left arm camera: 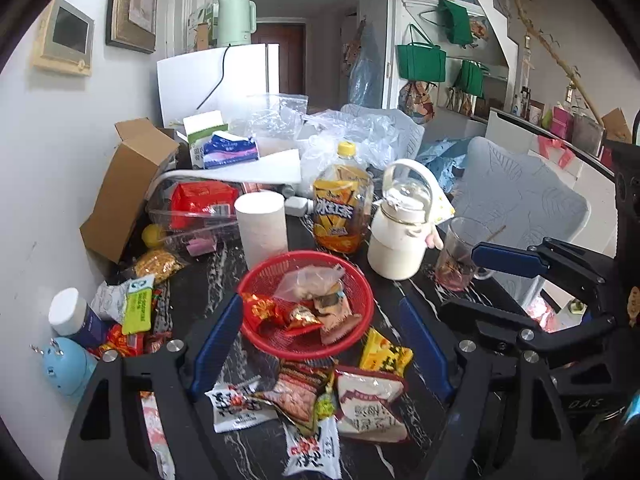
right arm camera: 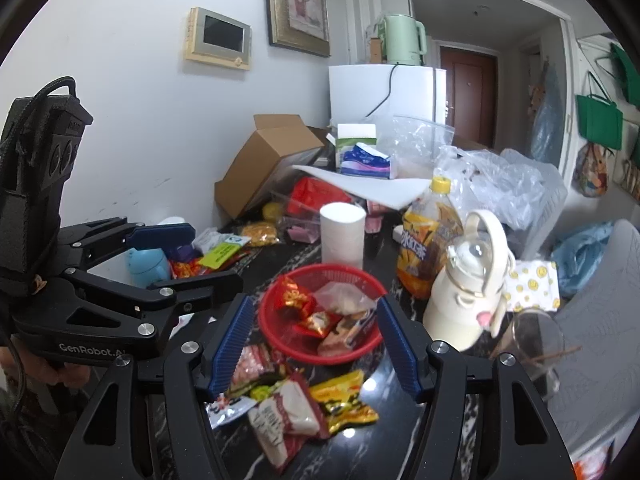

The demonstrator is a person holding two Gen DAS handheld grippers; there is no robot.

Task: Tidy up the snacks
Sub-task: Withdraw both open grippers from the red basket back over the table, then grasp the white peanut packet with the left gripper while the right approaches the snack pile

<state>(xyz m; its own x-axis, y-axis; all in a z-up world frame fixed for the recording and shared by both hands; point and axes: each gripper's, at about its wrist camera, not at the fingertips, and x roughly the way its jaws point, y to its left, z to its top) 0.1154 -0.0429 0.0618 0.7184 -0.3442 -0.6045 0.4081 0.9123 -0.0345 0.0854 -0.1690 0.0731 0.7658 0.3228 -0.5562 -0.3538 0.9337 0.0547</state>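
- Left gripper (left arm camera: 320, 350), black frame with ribbed blue pads, is hovering near the table with jaws standing roughly half open and gripping nothing; the packets seen between the pads are lying below on the table.
- Right gripper (right arm camera: 316, 346) is hovering alongside, jaws also partly spread and empty, nothing pressing on either pad.
- Nearest the cameras, loose snack packets are sitting on the black marble-look tabletop (left arm camera: 384, 300): a white-and-red sealed rice-cracker pouch (left arm camera: 368, 404), a yellow crinkled foil packet (left arm camera: 384, 354) and a brown printed wrapper (left arm camera: 300, 394). Probably waiting to go into the basket, since they are lying just in front of it.
- Red round plastic mesh basket (left arm camera: 362, 280) is sitting mid-table, just beyond the packets, already holding red foil candies, a clear bag and a brown bar; it is apparently serving as the collecting spot.
- More snack wrappers are piling at the left edge beside a green label packet (left arm camera: 138, 308) and a light blue round gadget (left arm camera: 68, 364), partly cut off by the gripper frame.
- Behind the basket: a white paper roll (left arm camera: 262, 228), an orange iced-tea bottle with yellow cap (left arm camera: 340, 208) and a cream lidded kettle-shaped jug (left arm camera: 400, 232), all standing upright.
- Far: a clear plastic box with red pouch (left arm camera: 200, 204) and a tipped brown cardboard carton (left arm camera: 124, 188); contents are hard to make out under plastic bags.
- A person's hand is barely showing at the left edge of the right wrist view.
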